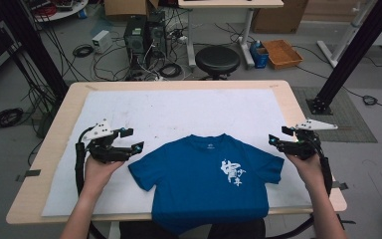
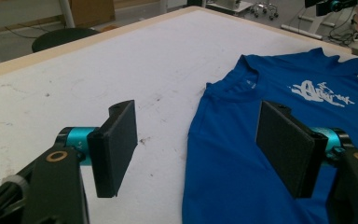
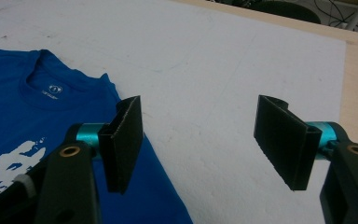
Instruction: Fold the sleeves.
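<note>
A blue T-shirt (image 1: pixel 206 179) with a white chest print (image 1: pixel 233 173) lies face up on the white sheet (image 1: pixel 179 112) covering the worktop (image 1: pixel 283 99), collar toward 12 o'clock, hem hanging over the near edge at 6 o'clock. It appears spread flat to expose both sleeves. The left tongs (image 1: pixel 129 140) hover at 9 o'clock of the shirt, just beside its sleeve, jaws spread and empty. The right tongs (image 1: pixel 277 138) sit at 3 o'clock, likewise spread, holding nothing. The symmetrical placement suggests a two-sided sleeve grasp is being prepared, probably for folding.
</note>
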Available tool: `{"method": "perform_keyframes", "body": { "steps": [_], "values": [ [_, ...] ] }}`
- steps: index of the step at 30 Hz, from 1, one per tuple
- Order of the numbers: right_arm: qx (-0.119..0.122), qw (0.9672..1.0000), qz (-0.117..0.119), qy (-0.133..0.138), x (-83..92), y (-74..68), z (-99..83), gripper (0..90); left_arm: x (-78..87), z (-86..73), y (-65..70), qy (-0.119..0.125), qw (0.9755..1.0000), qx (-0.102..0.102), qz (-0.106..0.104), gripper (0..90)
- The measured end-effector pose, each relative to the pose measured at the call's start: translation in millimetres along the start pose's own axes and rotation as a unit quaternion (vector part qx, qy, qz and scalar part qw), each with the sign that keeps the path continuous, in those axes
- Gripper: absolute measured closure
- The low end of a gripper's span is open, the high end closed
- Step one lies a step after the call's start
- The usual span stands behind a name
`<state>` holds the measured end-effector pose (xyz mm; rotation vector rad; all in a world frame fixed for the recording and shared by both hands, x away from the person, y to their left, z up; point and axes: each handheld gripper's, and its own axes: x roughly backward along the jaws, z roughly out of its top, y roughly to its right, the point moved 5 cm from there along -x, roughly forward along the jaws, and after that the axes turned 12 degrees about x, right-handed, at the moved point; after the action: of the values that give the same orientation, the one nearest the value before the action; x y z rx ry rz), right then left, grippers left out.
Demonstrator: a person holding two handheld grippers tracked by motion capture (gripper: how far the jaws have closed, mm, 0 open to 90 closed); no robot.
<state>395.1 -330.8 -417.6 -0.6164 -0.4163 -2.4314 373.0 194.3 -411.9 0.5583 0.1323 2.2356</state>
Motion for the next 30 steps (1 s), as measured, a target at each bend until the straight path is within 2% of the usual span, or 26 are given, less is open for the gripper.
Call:
{"method": "perform_keyframes", "body": {
  "steps": [10, 20, 25, 27, 30],
  "values": [
    [-0.001, 1.0, -0.003, 0.0, 0.3, 0.8, 0.0, 32.6, -4.5, -3.0, 2.4, -0.022, 0.9997, -0.002, -0.006, 29.6],
    [-0.001, 1.0, -0.004, -0.001, 0.0, 1.6, -0.2, 32.6, -4.3, -4.9, 1.5, -0.033, 0.9993, 0.012, -0.01, 29.6],
    [-0.003, 1.0, -0.008, 0.005, 3.1, 3.0, 0.4, 32.5, -2.5, -8.7, 0.5, -0.049, 0.9987, 0.017, 0.001, 29.8],
    [-0.004, 0.9999, -0.008, 0.006, 3.7, 3.3, 0.4, 32.6, -2.0, -13.0, -0.9, -0.056, 0.9983, 0.016, 0.006, 30.0],
    [-0.006, 0.9999, -0.01, 0.005, 4.5, 5.2, -1.0, 32.6, -1.5, -22.6, -4.3, -0.067, 0.9974, 0.025, 0.008, 32.4]
  ]
}}
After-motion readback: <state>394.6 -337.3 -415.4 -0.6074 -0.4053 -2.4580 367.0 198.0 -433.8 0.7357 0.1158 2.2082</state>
